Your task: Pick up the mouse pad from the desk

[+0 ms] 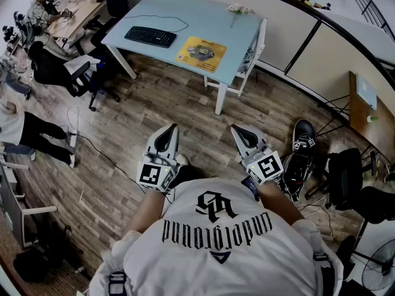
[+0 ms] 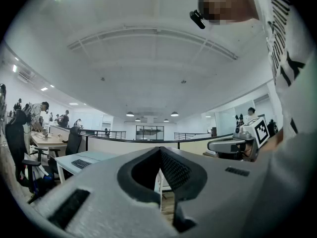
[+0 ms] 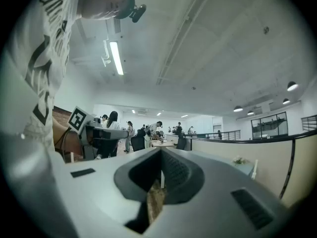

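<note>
The yellow mouse pad (image 1: 201, 53) lies flat on the pale blue desk (image 1: 185, 11), near its front edge and to the right of a black keyboard (image 1: 150, 36). I stand well back from the desk on the wooden floor. My left gripper (image 1: 165, 134) and right gripper (image 1: 242, 133) are held level side by side in front of my chest, both far short of the desk. In the left gripper view the left gripper (image 2: 159, 150) has its jaws together on nothing. The right gripper (image 3: 161, 152) is likewise shut and empty. Neither gripper view shows the mouse pad.
A white chair (image 1: 250, 54) stands at the desk's right end. Black office chairs (image 1: 62, 73) and seated people fill the left. A cable (image 1: 99, 150) trails over the floor. Black gear and a chair (image 1: 345, 177) crowd the right, with a partition wall (image 1: 296, 29) behind the desk.
</note>
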The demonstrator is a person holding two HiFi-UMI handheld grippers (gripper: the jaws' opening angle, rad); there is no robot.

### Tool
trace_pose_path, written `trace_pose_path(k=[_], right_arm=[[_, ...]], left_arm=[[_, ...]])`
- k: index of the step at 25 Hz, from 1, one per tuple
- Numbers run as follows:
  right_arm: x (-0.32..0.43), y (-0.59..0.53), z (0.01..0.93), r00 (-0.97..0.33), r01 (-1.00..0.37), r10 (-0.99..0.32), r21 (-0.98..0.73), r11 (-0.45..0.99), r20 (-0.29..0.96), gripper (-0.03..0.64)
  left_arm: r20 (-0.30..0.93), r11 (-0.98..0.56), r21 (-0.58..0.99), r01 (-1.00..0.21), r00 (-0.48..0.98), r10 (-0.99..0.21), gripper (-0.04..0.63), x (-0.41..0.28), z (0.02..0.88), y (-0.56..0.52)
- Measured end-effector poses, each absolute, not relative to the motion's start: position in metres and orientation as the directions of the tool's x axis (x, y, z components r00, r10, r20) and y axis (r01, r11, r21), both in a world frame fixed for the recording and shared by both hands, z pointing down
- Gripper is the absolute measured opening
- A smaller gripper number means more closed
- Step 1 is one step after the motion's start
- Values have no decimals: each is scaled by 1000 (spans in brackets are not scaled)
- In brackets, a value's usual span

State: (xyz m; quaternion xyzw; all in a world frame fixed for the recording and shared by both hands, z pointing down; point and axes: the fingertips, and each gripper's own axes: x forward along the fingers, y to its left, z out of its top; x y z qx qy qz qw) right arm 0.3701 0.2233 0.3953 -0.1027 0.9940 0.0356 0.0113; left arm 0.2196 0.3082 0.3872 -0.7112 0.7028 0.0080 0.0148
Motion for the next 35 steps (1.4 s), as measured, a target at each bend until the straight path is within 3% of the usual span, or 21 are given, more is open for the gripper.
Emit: trace_pose_path(k=[18,29,35], right_arm=[[335,211,406,-987,-161,-161,52,986,-4,5],[282,185,414,-972,-231,-232,53,972,21,8],[233,175,414,-961,-268,-270,40,963,52,112]], left_arm=[[-16,-39,-1,-999,39,-999,7,190,394,280],[-17,-62,20,-998,62,-998,6,130,405,261],[-13,-87,20,-996,87,-996,7,82,400,252]])
